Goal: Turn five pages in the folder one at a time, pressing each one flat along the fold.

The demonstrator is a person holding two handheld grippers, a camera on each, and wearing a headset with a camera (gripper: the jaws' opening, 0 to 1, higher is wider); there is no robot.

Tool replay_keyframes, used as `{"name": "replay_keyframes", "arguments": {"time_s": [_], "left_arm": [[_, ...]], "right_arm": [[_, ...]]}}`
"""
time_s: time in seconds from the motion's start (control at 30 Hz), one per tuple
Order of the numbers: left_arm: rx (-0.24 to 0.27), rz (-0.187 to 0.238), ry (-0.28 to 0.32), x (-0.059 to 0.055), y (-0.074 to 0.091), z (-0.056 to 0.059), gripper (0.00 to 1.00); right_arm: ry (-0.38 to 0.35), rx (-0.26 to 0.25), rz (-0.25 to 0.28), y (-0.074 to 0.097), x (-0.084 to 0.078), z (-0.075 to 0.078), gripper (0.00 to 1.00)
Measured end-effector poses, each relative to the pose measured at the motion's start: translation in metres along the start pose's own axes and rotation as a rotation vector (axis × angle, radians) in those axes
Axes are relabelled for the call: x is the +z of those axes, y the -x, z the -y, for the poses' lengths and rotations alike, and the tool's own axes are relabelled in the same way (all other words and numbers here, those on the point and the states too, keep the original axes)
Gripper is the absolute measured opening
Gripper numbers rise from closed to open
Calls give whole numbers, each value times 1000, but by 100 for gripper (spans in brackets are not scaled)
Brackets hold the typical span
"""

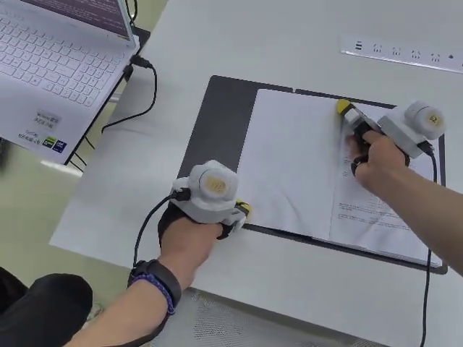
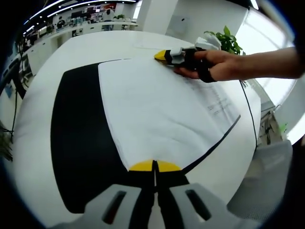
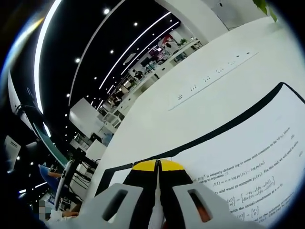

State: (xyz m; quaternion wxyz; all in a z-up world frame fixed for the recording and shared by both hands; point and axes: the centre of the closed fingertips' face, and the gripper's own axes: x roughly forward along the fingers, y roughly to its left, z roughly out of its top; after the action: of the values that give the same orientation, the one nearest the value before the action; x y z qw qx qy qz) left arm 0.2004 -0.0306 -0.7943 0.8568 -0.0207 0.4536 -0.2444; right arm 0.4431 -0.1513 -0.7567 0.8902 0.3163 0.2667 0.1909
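Left gripper [image 1: 244, 210] first: jaws clenched tight with nothing between them, tips on the near edge of the blank page [image 1: 289, 159]. The open black folder [image 1: 217, 123] spreads out ahead of them on the table [image 1: 253, 36], and a laptop [image 1: 58, 65] sits well off to their left. Across to the right gripper [image 1: 343, 108]: jaws pressed closed too, tips down by the fold, printed page [image 1: 376, 210] just to their right, the folder's far edge just beyond.

I count one open black folder [image 1: 217, 130], one silver laptop [image 1: 51, 58], one long white power strip [image 1: 401, 54], and two yellow-tipped jaws-sets: my left gripper [image 1: 244, 209] and right gripper [image 1: 343, 107].
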Motion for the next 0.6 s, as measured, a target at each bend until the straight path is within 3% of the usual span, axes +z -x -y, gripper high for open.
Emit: {"name": "replay_keyframes", "arguments": {"time_s": [0.3, 0.6], "left_arm": [[13, 17, -12, 1, 1, 0, 0], [3, 30, -5, 1, 1, 0, 0]], "right_arm": [[18, 12, 0, 13, -9, -1, 0], [94, 59, -58, 41, -35, -12, 0]]}}
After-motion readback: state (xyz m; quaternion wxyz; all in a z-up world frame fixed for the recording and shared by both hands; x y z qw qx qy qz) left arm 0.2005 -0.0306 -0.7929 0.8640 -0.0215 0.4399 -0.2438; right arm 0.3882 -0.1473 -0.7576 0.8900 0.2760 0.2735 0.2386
